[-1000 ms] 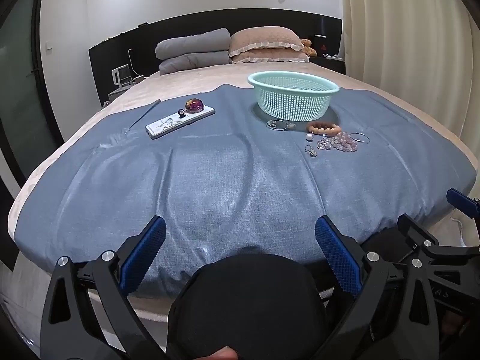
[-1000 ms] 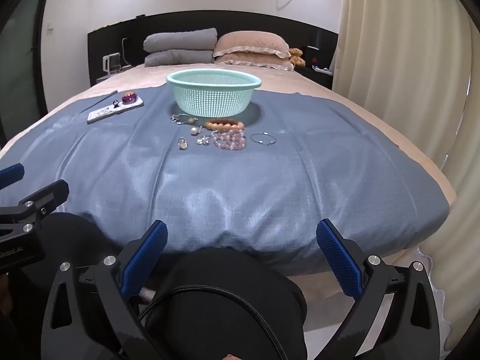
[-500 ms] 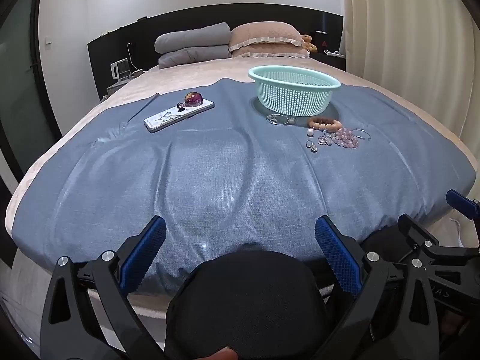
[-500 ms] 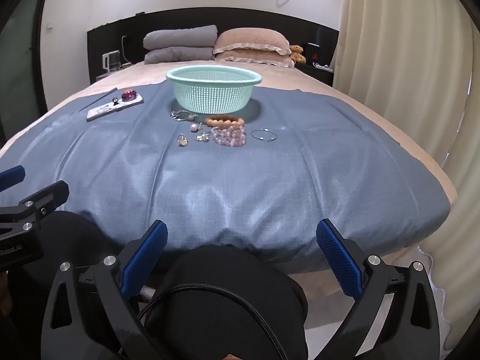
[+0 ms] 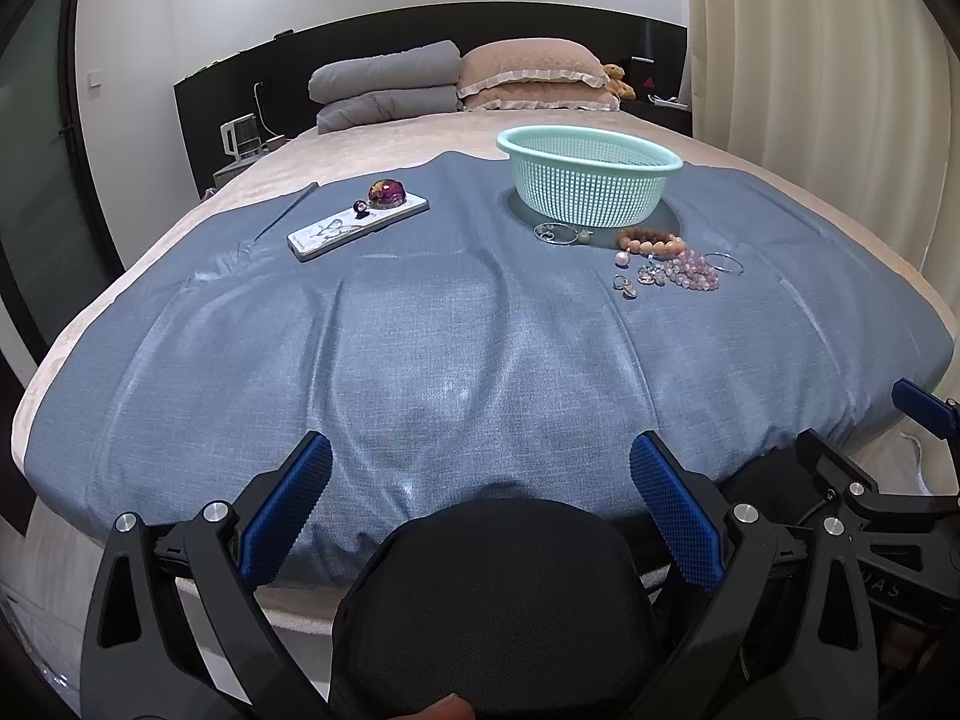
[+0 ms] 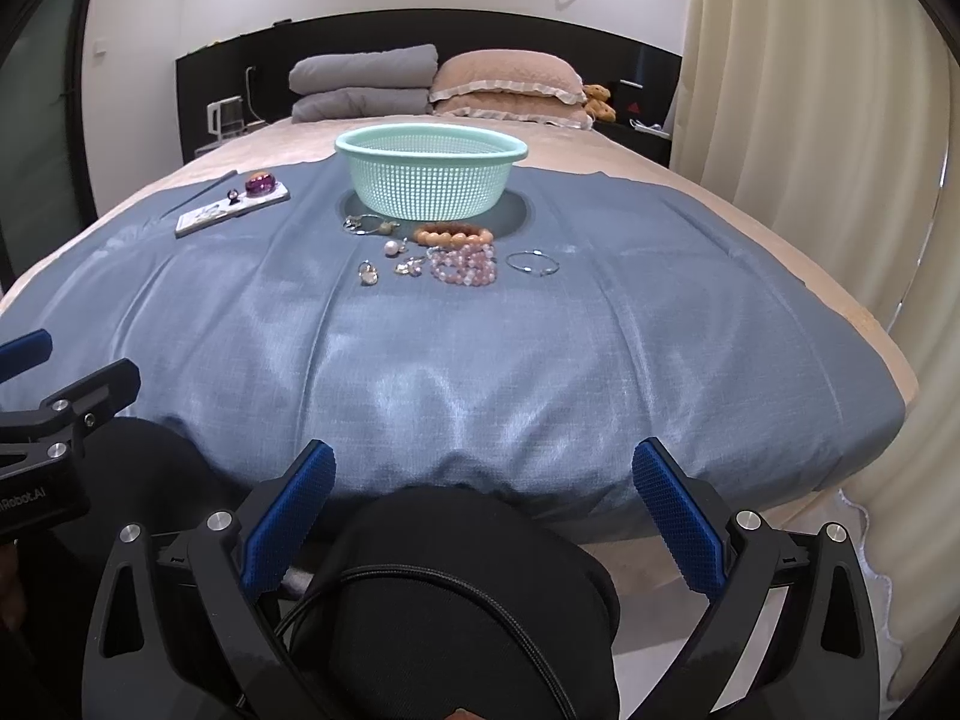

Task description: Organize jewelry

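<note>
black left gripper (image 5: 480, 471), blue textured pads (image 5: 287, 504), silver screws, right gripper (image 6: 480, 474) alike, black cable

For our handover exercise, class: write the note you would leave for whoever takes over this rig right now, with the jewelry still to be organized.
Left hand-held gripper: open, empty, at the near edge of the bed.
Right hand-held gripper: open, empty, also at the near edge.
Mint basket sits on the blue cloth; I cannot see anything in it.
In front of it lie the orange bead bracelet, pink bead bracelet, silver bangle, pearl and small silver pieces.
Done: apparently nothing. Left: all the loose jewelry, presumably into the basket.
</note>
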A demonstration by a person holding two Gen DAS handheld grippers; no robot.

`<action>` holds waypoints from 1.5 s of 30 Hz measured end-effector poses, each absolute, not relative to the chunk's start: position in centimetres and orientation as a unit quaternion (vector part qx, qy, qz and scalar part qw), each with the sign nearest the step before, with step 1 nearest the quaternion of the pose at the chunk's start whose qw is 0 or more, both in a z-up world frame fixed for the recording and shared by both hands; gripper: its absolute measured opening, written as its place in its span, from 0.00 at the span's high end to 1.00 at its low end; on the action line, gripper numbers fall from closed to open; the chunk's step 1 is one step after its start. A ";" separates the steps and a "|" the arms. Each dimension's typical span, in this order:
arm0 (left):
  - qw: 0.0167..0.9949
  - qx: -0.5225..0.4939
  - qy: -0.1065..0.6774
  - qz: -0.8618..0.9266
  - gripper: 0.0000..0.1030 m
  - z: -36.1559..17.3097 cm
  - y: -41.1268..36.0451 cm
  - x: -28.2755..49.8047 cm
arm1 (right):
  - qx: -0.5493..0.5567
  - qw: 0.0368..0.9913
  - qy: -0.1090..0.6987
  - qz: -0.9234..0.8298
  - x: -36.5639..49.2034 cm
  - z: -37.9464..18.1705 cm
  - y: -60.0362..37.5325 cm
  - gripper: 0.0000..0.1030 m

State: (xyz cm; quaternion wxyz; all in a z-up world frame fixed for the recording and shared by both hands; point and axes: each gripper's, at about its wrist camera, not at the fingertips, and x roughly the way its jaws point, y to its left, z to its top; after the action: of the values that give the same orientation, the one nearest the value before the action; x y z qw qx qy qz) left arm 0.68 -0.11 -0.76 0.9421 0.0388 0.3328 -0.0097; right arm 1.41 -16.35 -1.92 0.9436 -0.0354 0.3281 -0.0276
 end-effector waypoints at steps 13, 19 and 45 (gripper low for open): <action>0.937 0.036 0.347 -0.017 0.05 -1.0 0.1 1.1 | -0.031 0.940 0.340 -0.021 1.8 -2.1 -16.5 0.07; 0.930 0.021 0.364 -0.052 0.05 -1.1 0.3 1.5 | 0.001 0.934 0.358 -0.006 2.1 -2.1 -17.7 0.07; 0.920 0.092 0.368 -0.100 0.05 -0.1 -2.1 17.0 | 0.026 0.928 0.369 -0.046 17.4 -0.2 -25.0 0.07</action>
State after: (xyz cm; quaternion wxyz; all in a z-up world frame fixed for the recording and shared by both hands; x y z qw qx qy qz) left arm 16.99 -2.09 -0.07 0.9200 0.0923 0.3677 -0.0996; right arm 17.40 -25.04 -0.20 0.9279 0.0263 0.3690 -0.0457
